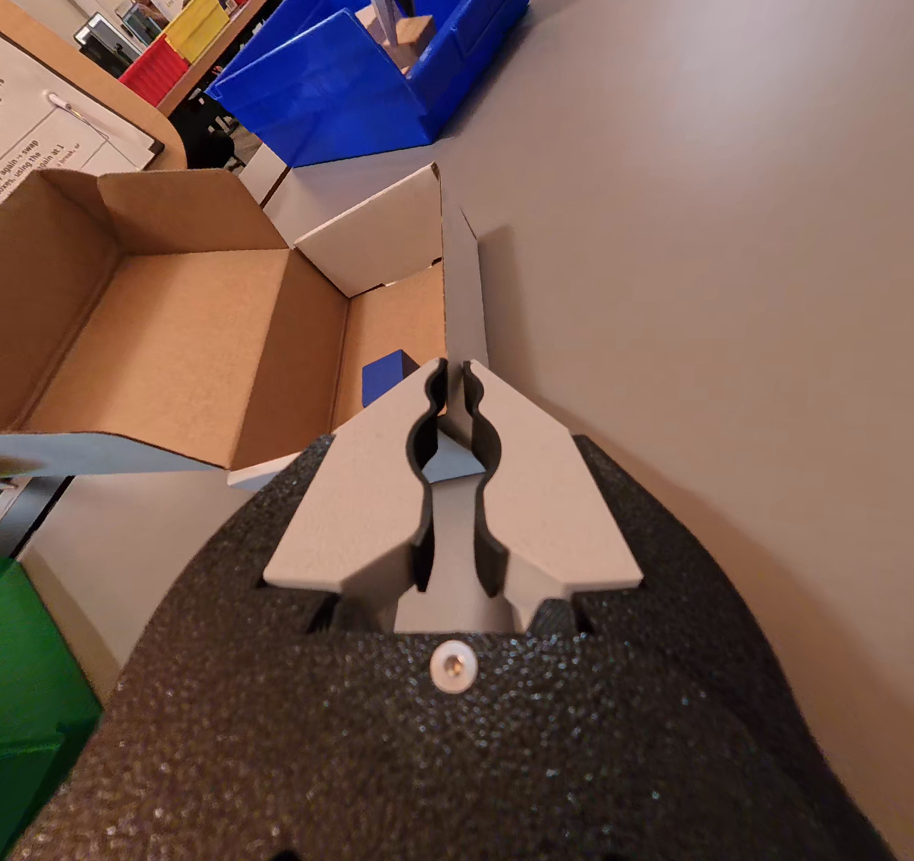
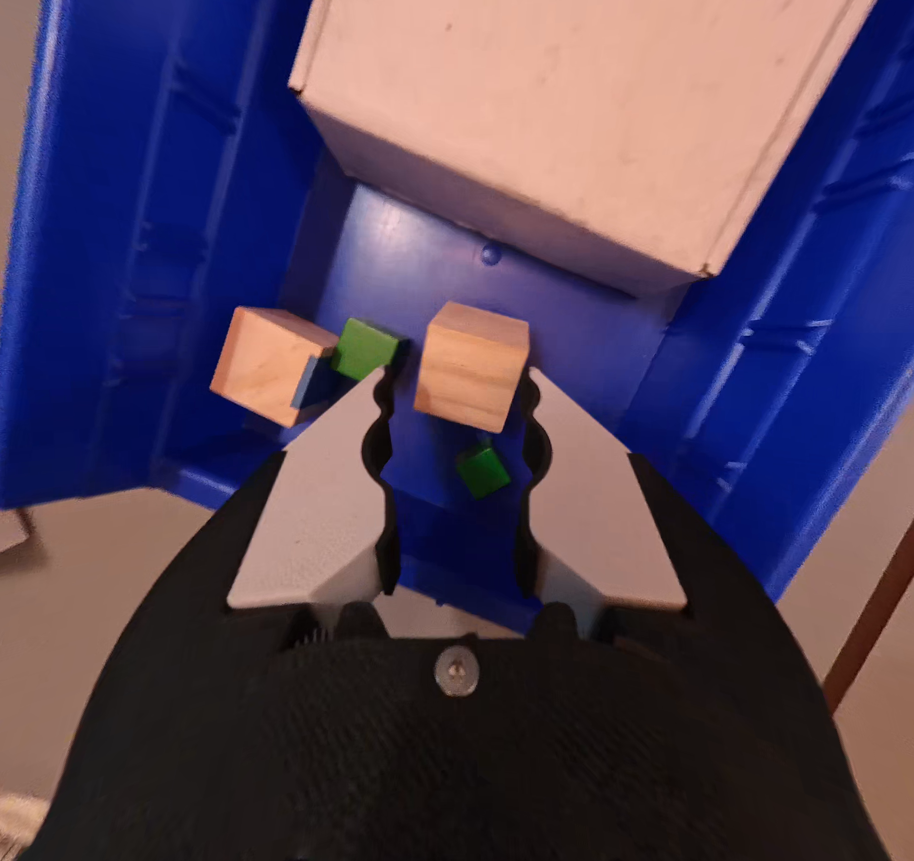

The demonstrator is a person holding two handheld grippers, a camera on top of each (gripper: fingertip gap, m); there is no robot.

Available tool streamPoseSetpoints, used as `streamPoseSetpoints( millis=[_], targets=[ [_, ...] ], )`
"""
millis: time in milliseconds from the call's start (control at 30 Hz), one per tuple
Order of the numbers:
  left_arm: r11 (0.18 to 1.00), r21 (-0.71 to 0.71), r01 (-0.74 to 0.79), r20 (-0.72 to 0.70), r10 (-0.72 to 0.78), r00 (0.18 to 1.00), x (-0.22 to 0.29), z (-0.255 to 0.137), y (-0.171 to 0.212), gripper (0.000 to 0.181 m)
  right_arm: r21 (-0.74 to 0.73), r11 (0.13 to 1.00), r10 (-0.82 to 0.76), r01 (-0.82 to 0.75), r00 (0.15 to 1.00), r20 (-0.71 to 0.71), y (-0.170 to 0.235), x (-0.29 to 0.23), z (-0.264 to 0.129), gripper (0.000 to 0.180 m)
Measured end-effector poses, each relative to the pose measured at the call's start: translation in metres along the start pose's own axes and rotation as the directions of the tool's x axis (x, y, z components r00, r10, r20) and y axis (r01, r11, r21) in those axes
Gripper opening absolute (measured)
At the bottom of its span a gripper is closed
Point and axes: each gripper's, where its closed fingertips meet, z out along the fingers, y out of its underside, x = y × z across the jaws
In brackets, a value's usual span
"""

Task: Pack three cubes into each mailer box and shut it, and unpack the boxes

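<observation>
In the left wrist view an open mailer box (image 1: 163, 337), brown inside and white outside, lies on the grey table with a small blue cube (image 1: 383, 382) in its near corner. My left gripper (image 1: 455, 367) is shut on the box's white side wall (image 1: 460, 293). In the right wrist view my right gripper (image 2: 457, 374) is open inside a blue bin (image 2: 148, 194), its tips on either side of a wooden cube (image 2: 470, 367). A second wooden cube (image 2: 269, 362), two green cubes (image 2: 366, 347) (image 2: 482, 471) and a partly hidden blue cube (image 2: 309, 384) lie nearby. A shut white mailer box (image 2: 569, 95) sits behind them.
The blue bin (image 1: 321, 95) stands beyond the open box, with the right gripper (image 1: 390, 11) reaching into it. A green bin (image 1: 29, 664) is at the near left. Red bins (image 1: 153, 68) and a yellow bin (image 1: 195, 26), a whiteboard (image 1: 59, 115) and a person sit farther back.
</observation>
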Motion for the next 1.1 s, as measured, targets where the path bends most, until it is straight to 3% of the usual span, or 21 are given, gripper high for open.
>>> streamPoseSetpoints(
  millis=[33,167,267,333,400,433,467,567,600,633,700,833,967,1100],
  targets=[
    [1.0,-0.001,0.005,-0.001,-0.005,1.0,0.0,0.001,-0.001,0.003,-0.012,1.0,-0.003,0.003,1.0,0.019,0.001,-0.005,-0.005,0.056],
    [1.0,0.001,0.013,-0.014,-0.013,1.0,-0.001,0.006,-0.002,0.003,0.101,0.994,-0.054,0.052,0.998,0.012,-0.004,-0.04,-0.058,0.061],
    [1.0,0.003,0.017,-0.02,-0.017,1.0,-0.001,0.007,-0.003,0.003,0.281,0.93,-0.278,0.236,0.953,0.121,0.004,-0.138,-0.099,0.05],
    [1.0,0.005,0.018,-0.023,-0.018,1.0,-0.002,0.008,-0.003,0.003,0.389,0.824,-0.53,0.413,0.805,0.267,0.028,-0.233,-0.11,0.043],
    [1.0,0.005,0.02,-0.024,-0.02,1.0,-0.002,0.009,-0.003,0.003,0.465,0.711,-0.69,0.528,0.65,0.318,0.05,-0.305,-0.105,0.033],
    [1.0,0.005,0.019,-0.024,-0.019,1.0,-0.002,0.01,-0.004,0.003,0.457,0.652,-0.754,0.605,0.575,0.317,0.063,-0.329,-0.095,0.039],
    [1.0,0.005,0.017,-0.022,-0.016,1.0,-0.002,0.01,-0.004,0.003,0.447,0.556,-0.831,0.701,0.477,0.285,0.073,-0.346,-0.082,0.048],
    [1.0,0.01,-0.006,-0.015,0.007,1.0,-0.002,0.01,-0.004,0.003,0.359,0.078,-0.996,0.93,0.059,0.064,0.086,-0.36,-0.037,0.075],
    [1.0,0.011,-0.013,-0.011,0.013,1.0,-0.003,0.01,-0.003,0.004,0.348,-0.032,-0.998,0.937,-0.05,0.043,0.089,-0.363,-0.03,0.07],
    [1.0,0.01,-0.014,-0.01,0.014,1.0,-0.003,0.01,-0.003,0.004,0.405,-0.078,-0.993,0.911,-0.109,0.054,0.09,-0.375,-0.033,0.068],
    [1.0,0.011,-0.014,-0.011,0.014,1.0,-0.003,0.01,-0.003,0.004,0.461,-0.095,-0.99,0.882,-0.132,0.048,0.081,-0.388,-0.036,0.065],
    [1.0,0.011,-0.017,-0.009,0.017,1.0,-0.003,0.01,-0.003,0.004,0.257,-0.121,-0.976,0.959,-0.162,0.145,0.076,-0.361,-0.016,0.066],
    [1.0,0.01,-0.028,-0.005,0.028,1.0,-0.002,0.01,-0.003,0.005,0.297,-0.135,-0.95,0.945,-0.209,0.233,0.091,-0.369,-0.006,0.061],
    [1.0,0.011,-0.024,-0.008,0.024,1.0,-0.002,0.01,-0.003,0.005,0.215,-0.164,-0.936,0.963,-0.221,0.275,0.098,-0.359,0.016,0.061]
  ],
)
